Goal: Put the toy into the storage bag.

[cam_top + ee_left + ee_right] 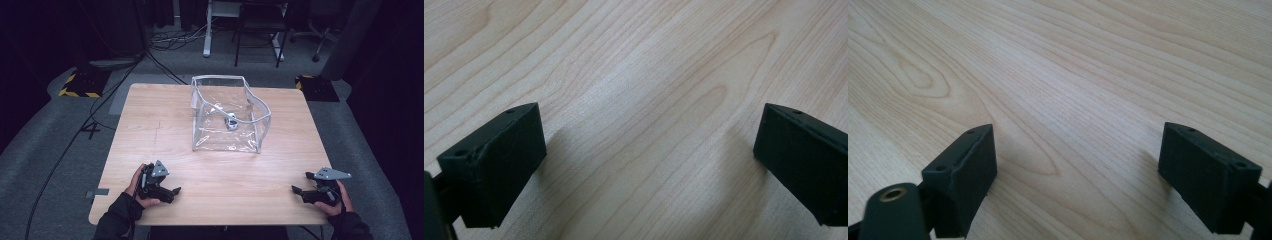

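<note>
Wooden table [165,145] is under my 2 grippers, both near the edge closest to me. My left gripper [173,192] rests at the near left part, its jaws wide apart with bare wood between them (the same in the left gripper view). My right gripper [300,183] sits at the near right corner, its jaws also spread wide and holding nothing. A clear plastic bag [227,114] stands open at the far middle, well apart from both grippers, with a small grey object [231,121] inside.
</note>
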A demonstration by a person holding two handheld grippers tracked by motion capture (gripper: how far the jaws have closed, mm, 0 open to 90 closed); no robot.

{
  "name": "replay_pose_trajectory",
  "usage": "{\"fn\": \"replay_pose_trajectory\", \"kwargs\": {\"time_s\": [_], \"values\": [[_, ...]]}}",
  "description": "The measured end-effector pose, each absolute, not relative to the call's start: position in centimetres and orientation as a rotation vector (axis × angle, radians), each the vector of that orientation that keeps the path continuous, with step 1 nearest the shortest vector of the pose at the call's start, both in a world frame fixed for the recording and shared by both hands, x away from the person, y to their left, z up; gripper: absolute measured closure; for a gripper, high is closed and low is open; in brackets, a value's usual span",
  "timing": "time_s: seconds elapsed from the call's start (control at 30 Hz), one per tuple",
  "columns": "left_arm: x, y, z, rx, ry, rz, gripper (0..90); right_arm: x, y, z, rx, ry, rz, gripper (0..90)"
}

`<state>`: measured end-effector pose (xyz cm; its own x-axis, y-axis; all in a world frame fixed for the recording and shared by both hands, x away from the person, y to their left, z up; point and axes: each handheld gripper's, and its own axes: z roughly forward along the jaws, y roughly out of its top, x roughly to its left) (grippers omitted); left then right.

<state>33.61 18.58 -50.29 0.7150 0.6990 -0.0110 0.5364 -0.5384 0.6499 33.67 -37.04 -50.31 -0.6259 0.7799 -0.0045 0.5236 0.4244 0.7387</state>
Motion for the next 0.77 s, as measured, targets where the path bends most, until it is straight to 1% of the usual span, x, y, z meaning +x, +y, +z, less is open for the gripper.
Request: {"fn": "replay_pose_trajectory", "kwargs": {"time_s": [0.23,0.33,0.5,0.57,0.77], "values": [[33.61,18.58,-50.28,2.279,0.935,0.330,0.6,33.69,-37.05,-50.32,1.115,2.336,1.028,15.5],[33.62,18.52,-50.35,2.274,0.936,0.308,0.6,33.68,-37.05,-50.31,1.117,2.336,1.028,15.5],[33.67,18.53,-50.34,2.272,0.936,0.332,0.6,33.68,-37.05,-50.31,1.117,2.336,1.028,15.6],[33.67,18.47,-50.40,2.268,0.939,0.312,0.6,33.68,-37.05,-50.31,1.115,2.336,1.028,15.5],[33.73,18.48,-50.37,2.272,0.938,0.320,0.6,33.67,-37.05,-50.31,1.117,2.337,1.028,15.5]]}}
